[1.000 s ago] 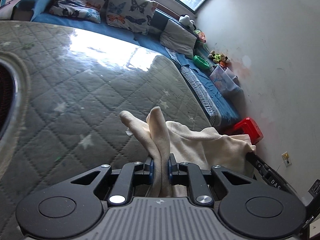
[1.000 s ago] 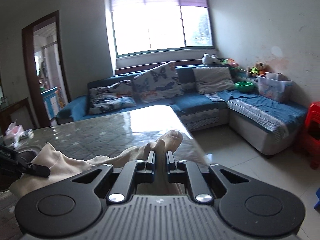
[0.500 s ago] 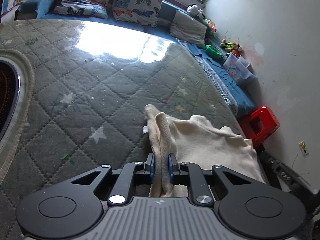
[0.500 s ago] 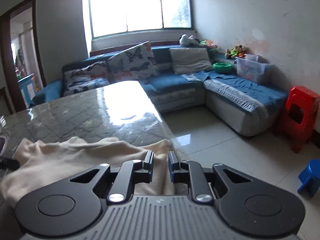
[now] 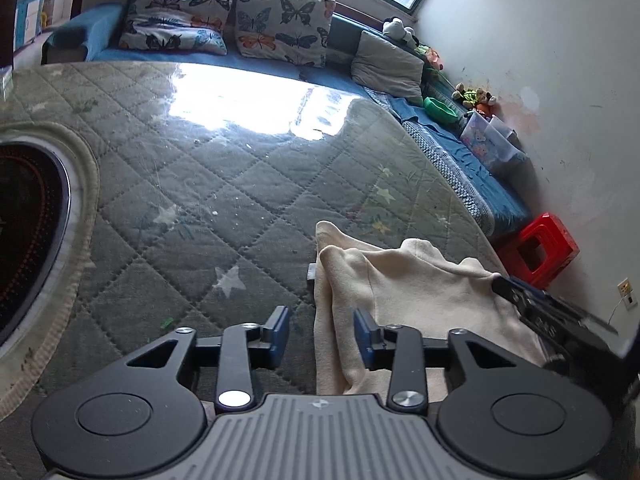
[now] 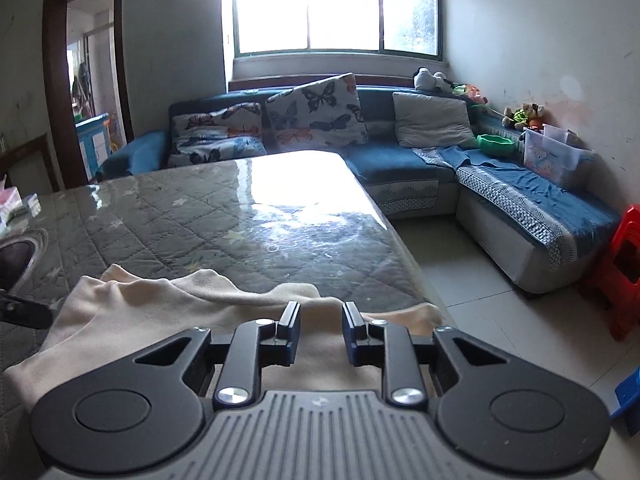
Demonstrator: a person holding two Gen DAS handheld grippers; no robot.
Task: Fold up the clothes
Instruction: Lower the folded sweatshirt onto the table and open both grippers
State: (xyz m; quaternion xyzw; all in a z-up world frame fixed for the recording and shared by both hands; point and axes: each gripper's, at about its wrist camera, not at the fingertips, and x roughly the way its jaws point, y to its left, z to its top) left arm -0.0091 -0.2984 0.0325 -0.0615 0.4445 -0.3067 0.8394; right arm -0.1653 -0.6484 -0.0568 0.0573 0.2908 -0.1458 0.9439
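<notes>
Both my grippers gape over the cream fleece garment [image 5: 420, 300].

Left gripper [image 5: 322, 332] and right gripper [image 6: 319, 332] grip nothing; cloth rests on the grey quilted table cover [image 5: 224, 184].

Setting: home living room. Evidence: blue corner sofa [image 6: 400, 160] with butterfly-print cushions [image 6: 316, 114], stuffed toys [image 6: 522, 114], red plastic stool [image 5: 538, 250], quilted table cover [image 5: 240, 200] under clear sheet, window [image 6: 336, 6].

One cream garment [image 5: 420, 292] is lying on one quilted table [image 5: 224, 184]. Two butterfly cushions [image 6: 316, 110] and one grey cushion [image 6: 434, 124] are resting on the sofa [image 6: 384, 160] at twelve o'clock. One green bowl [image 6: 496, 144] and one red stool [image 5: 540, 248] are showing at two o'clock.
</notes>
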